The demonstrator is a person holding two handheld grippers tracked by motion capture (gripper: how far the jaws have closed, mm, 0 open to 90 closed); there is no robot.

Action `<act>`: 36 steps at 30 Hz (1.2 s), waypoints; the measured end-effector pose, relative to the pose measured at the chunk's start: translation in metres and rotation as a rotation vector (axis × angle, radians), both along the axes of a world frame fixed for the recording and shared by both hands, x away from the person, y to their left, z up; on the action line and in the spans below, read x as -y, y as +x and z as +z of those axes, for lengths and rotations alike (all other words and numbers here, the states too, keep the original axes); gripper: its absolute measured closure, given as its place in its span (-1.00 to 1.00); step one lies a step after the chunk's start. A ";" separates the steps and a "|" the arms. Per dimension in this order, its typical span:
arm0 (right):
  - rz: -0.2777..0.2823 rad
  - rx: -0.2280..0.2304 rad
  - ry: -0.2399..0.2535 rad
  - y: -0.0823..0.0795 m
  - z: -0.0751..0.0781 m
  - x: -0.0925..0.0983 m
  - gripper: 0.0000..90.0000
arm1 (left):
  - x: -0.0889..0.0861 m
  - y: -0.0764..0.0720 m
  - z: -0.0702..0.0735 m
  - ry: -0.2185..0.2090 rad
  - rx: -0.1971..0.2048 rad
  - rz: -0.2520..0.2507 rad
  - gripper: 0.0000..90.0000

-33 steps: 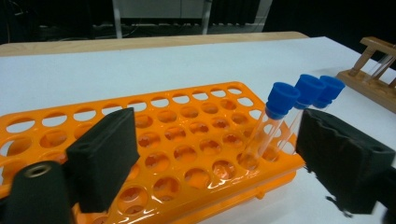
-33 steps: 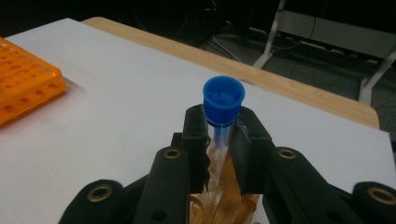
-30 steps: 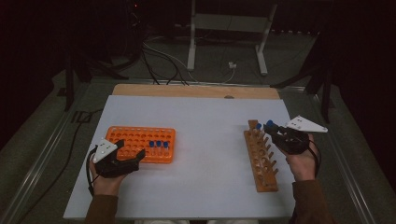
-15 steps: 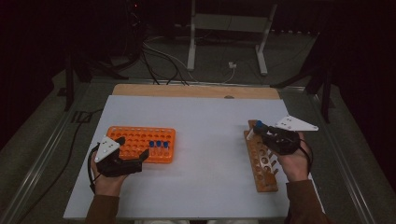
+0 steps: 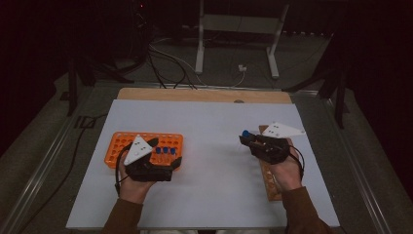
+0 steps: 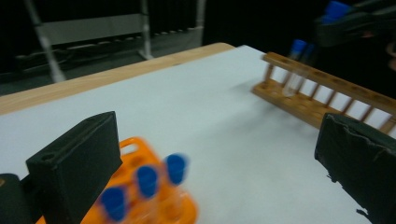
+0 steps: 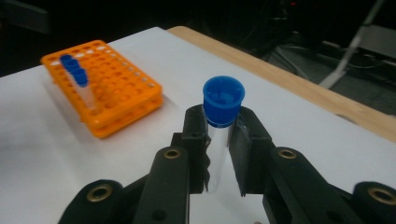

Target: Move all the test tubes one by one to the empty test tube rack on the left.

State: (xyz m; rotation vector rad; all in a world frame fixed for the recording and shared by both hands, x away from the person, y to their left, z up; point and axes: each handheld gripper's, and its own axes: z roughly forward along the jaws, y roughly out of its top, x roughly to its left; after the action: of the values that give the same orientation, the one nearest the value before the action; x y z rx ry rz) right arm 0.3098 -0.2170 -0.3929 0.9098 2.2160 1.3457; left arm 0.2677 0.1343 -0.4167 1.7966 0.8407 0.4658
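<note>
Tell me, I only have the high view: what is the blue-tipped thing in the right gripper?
Observer: A clear plastic tube with a blue cap. The right gripper clamps it upright, just below the cap.
Operator: Is the left gripper holding anything?
Observer: No. In the left gripper view, the left gripper has its jaws wide apart with nothing between them, just above three blue-capped tubes in the orange plastic rack.
Operator: Are there tubes in the long wooden rack?
Observer: Yes. The left gripper view shows at least one blue-capped tube standing near the far end of the long wooden rack.
</note>
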 end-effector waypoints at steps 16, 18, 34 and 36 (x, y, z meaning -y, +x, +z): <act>0.113 -0.031 0.040 -0.005 0.002 -0.035 0.71 | 0.072 0.016 -0.010 0.053 -0.020 -0.146 -0.61; 0.120 -0.035 0.041 -0.005 0.001 -0.039 0.70 | 0.077 0.017 -0.011 0.057 -0.018 -0.160 -0.48; 0.151 -0.055 0.040 -0.006 -0.003 -0.051 0.70 | 0.089 0.024 -0.018 0.053 -0.004 -0.183 0.45; 0.154 -0.059 0.040 -0.006 -0.003 -0.052 0.71 | 0.089 0.024 -0.018 0.054 -0.001 -0.185 0.51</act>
State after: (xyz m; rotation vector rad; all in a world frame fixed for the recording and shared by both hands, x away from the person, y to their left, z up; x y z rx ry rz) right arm 0.3038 -0.1646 -0.3964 0.8169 2.3535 1.4535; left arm 0.2914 0.0451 -0.4343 1.9044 0.6602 0.3696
